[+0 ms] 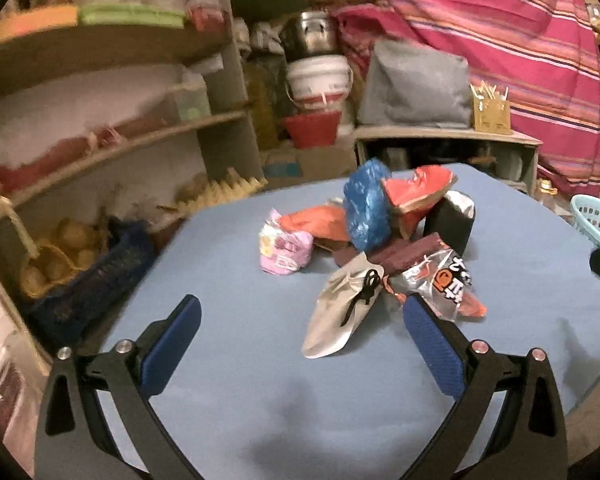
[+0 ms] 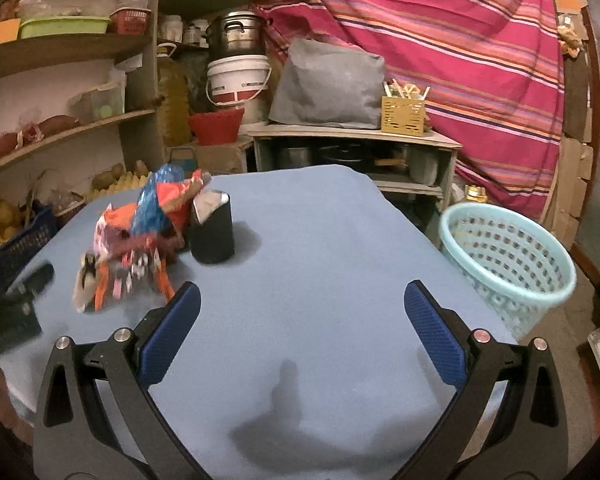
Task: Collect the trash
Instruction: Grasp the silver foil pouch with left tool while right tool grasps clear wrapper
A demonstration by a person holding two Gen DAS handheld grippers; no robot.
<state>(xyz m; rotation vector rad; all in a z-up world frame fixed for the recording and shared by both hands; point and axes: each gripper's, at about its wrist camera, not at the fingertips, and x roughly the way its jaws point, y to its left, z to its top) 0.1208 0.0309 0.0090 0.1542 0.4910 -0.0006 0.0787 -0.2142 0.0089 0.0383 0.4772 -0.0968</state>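
Note:
A pile of snack wrappers (image 1: 372,240) lies on the blue table (image 1: 260,380): a silver pouch (image 1: 340,316) nearest, a pink packet (image 1: 286,248), a blue bag (image 1: 366,208), red wrappers (image 1: 418,188) and a black pouch (image 1: 450,220). My left gripper (image 1: 302,316) is open and empty, just short of the silver pouch. In the right wrist view the pile (image 2: 140,236) sits far left, with the black pouch (image 2: 212,228) upright. My right gripper (image 2: 302,304) is open and empty over bare cloth. A light blue mesh basket (image 2: 508,268) stands off the table's right edge.
Wooden shelves (image 1: 112,80) with containers stand at left, with a dark crate of potatoes (image 1: 80,272) below. A low shelf with a grey bag (image 2: 328,84) and a striped pink cloth (image 2: 440,40) are behind the table. The left gripper (image 2: 24,292) shows at the left edge.

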